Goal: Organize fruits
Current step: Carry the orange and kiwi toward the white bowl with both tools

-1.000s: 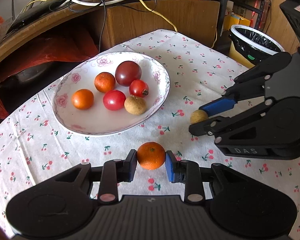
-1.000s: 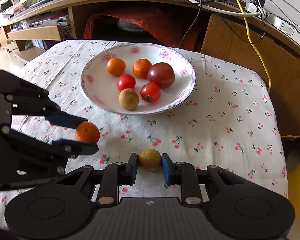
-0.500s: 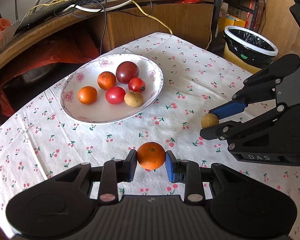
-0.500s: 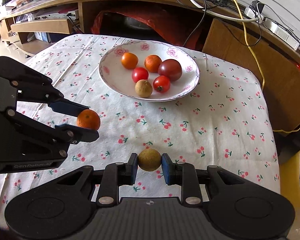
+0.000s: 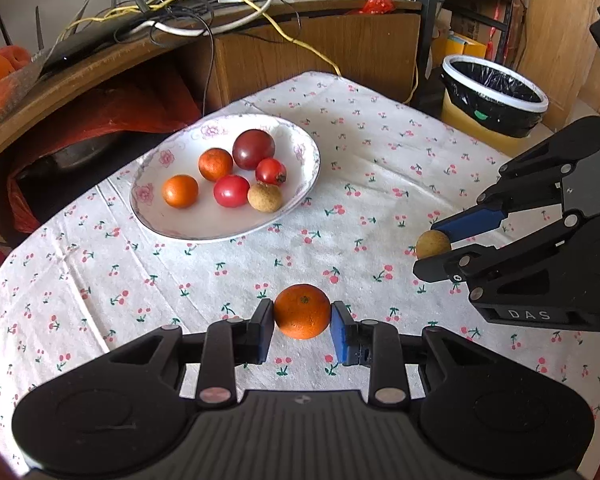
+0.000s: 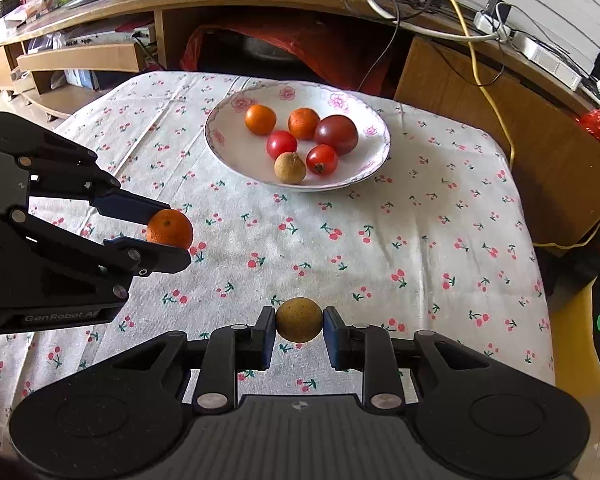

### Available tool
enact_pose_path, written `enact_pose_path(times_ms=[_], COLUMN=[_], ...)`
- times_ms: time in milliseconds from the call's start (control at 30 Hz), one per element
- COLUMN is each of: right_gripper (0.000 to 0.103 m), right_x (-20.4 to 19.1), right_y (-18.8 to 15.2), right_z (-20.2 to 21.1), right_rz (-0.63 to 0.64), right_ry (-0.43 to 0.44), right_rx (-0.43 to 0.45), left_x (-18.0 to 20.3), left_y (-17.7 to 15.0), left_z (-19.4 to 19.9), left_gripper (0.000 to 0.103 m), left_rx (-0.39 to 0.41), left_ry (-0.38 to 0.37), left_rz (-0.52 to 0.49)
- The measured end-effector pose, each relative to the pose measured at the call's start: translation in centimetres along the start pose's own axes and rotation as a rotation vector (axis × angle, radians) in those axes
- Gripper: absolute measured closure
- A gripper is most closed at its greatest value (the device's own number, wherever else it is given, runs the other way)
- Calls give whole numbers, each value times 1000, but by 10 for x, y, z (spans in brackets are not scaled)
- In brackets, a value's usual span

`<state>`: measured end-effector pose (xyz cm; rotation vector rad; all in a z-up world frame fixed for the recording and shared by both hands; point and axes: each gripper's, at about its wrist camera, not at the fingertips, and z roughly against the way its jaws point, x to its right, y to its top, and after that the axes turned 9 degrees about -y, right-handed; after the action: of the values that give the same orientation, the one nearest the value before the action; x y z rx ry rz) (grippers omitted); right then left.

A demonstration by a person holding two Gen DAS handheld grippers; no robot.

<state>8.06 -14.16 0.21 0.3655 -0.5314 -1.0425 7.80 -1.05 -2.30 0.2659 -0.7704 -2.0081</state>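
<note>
Both grippers matte black plastic, ribbed body, silver rivets on linkages, blue finger pads. Left gripper [image 5: 302,318] side reads "Gen Robot AI"; right gripper [image 6: 299,320] reads "DAS".

Glossy ceramic bowl [image 5: 308,148]; matt cloth tablecloth [image 5: 380,168]

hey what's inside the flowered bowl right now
The flowered bowl holds six fruits: two small oranges, two red tomatoes, one dark purple tomato and one tan longan. Nothing appears covered.
</note>
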Motion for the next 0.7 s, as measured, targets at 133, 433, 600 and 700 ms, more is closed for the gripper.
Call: enact_pose_path(times_ms=[133,433,600,700], right_gripper=[82,82,82,82], right_x=[1,11,14,14], right_y=[4,24,34,40], right_z=[2,3,2,0], right_rz=[-10,-67,-82,-83], right_ry=[-7,-26,-31,-30], right_rx=[7,36,54,64], left_x=[-1,-4,-9,-14], left_y=[2,16,24,29], left_z=[4,11,11,11], left_gripper=[65,65,65,65], left_rx=[5,39,55,67], left_ry=[18,36,50,57], left_rz=[9,23,34,44])
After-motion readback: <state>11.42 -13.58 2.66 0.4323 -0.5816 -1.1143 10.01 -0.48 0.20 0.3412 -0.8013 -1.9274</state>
